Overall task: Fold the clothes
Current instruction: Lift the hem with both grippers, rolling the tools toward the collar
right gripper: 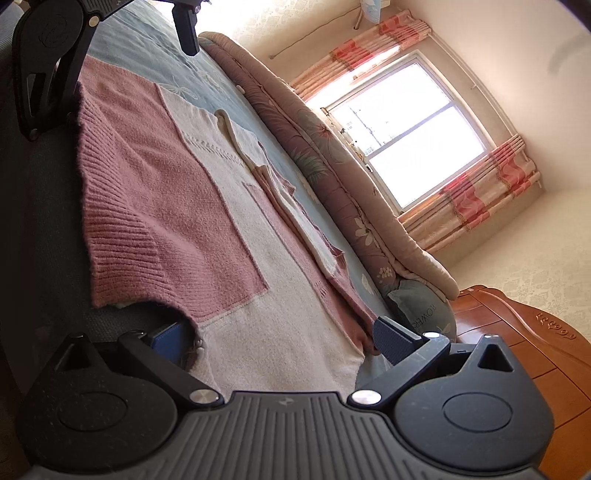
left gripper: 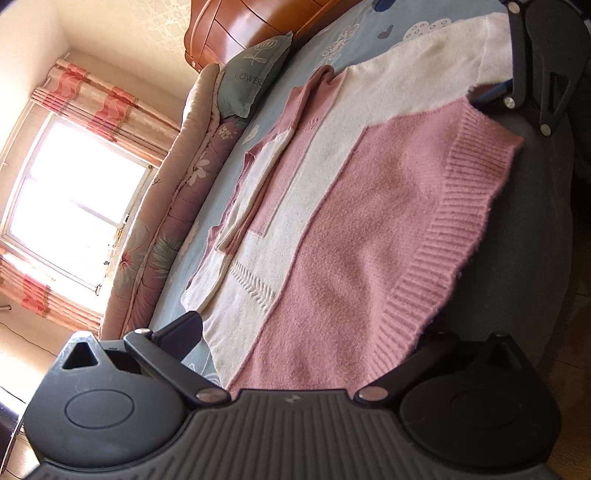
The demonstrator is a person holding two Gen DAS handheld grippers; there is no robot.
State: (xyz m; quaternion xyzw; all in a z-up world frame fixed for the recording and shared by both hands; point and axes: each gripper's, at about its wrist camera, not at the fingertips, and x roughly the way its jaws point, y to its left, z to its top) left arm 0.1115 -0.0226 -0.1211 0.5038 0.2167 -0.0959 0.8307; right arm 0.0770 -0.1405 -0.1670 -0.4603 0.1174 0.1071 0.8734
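Left wrist view: the left hand-held gripper [left gripper: 310, 343] has its jaws spread wide, one finger on each side of the near edge of a pink and white sweater [left gripper: 332, 206]. The sweater lies flat on the bed [left gripper: 354, 40], over a light blue sheet with a white pattern, its ribbed pink hem reaching the bed's dark edge. A sleeve is folded in along the far side. Beyond it sit a grey-green pillow [left gripper: 255, 77], a rolled floral quilt [left gripper: 173, 206], a wooden headboard [left gripper: 240, 26] and a window [left gripper: 74, 195] with pink curtains. The right hand-held gripper [left gripper: 495, 92] shows at the upper right, at the sweater's other corner.

Right wrist view: the right hand-held gripper [right gripper: 284, 343] is open as well, its fingers straddling the white part of the sweater [right gripper: 177, 192]; one blue finger pad sits just under the hem. The left hand-held gripper [right gripper: 129, 55] appears at the top left, jaws apart over the far edge. The quilt [right gripper: 332, 162], pillow [right gripper: 421, 310] and headboard [right gripper: 524, 332] run along the right.
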